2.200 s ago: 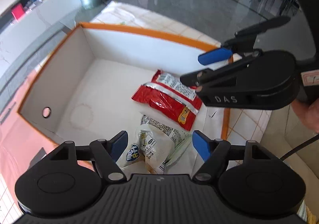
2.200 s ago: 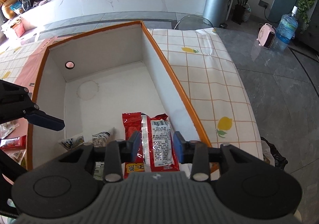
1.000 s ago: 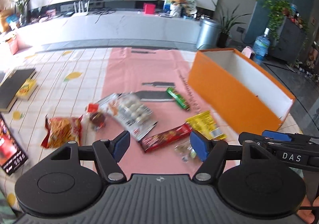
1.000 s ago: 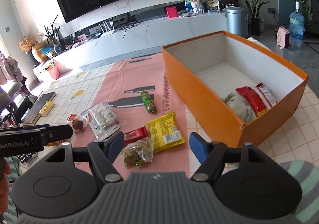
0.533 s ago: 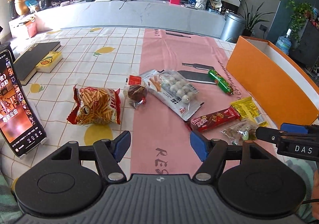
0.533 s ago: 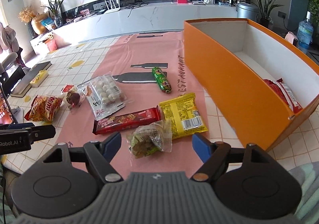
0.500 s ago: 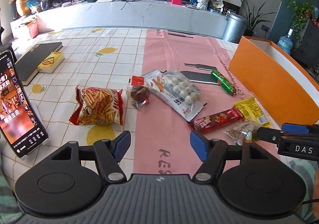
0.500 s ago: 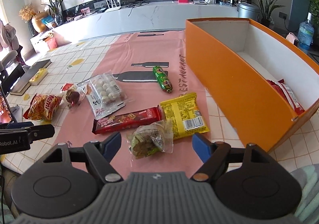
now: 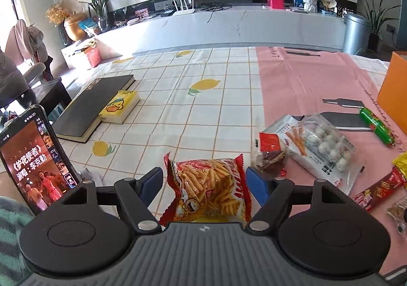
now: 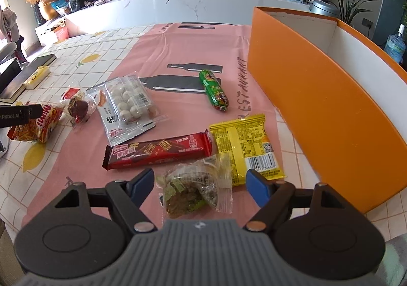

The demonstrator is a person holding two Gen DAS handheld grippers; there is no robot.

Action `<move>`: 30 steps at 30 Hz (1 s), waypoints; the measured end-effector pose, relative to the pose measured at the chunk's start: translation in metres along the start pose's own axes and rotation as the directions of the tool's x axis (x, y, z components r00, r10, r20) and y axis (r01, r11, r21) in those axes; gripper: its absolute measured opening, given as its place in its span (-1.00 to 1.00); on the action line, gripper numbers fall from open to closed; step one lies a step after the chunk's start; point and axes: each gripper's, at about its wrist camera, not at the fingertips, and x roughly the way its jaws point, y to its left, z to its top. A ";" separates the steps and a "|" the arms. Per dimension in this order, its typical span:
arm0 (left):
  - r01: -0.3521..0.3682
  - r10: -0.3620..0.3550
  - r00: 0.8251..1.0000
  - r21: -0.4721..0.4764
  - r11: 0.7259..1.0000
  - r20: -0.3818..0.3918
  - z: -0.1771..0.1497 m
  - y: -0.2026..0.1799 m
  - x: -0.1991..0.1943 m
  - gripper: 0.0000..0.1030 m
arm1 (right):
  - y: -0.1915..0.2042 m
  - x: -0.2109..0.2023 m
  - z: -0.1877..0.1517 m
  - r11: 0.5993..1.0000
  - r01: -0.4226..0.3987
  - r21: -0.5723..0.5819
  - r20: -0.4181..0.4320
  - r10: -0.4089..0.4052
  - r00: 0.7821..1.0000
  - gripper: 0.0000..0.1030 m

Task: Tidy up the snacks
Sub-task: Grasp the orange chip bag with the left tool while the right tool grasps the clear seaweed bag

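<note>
here left gripper (image 9: 204, 180) opens around chip bag (image 9: 208, 190).

each claw, left claw (image 9: 204, 181) and right claw (image 10: 200, 182), has black linkage arms, blue pads (image 9: 257, 185), silver pivot screws and a ribbed grey housing; white lettering, seemingly "robot.ai", marks the left one's side.

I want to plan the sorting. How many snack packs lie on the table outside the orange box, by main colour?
Red: 2, fries bag and long bar.
Green: 1, roll.
Yellow: 1, packet.
Clear: 3, white balls, brown sweet, greenish snack.
Total: 7.
</note>
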 end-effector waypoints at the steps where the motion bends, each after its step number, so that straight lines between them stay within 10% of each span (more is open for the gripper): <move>1: -0.006 0.006 1.000 -0.003 1.000 -0.013 0.000 0.001 0.005 0.69 | 0.000 0.001 0.000 1.000 0.002 0.000 -0.005 -0.002 1.000 0.45; 15: 0.002 -0.008 0.999 -0.144 0.990 -0.042 -0.004 0.009 0.023 0.35 | -0.013 0.010 -0.012 0.997 -0.053 0.056 -0.044 0.056 0.997 -0.01; 30: -0.072 0.077 0.996 -0.105 0.992 0.048 0.015 -0.023 -0.051 0.25 | -0.050 -0.023 -0.020 0.980 -0.127 0.154 0.015 0.126 0.992 -0.17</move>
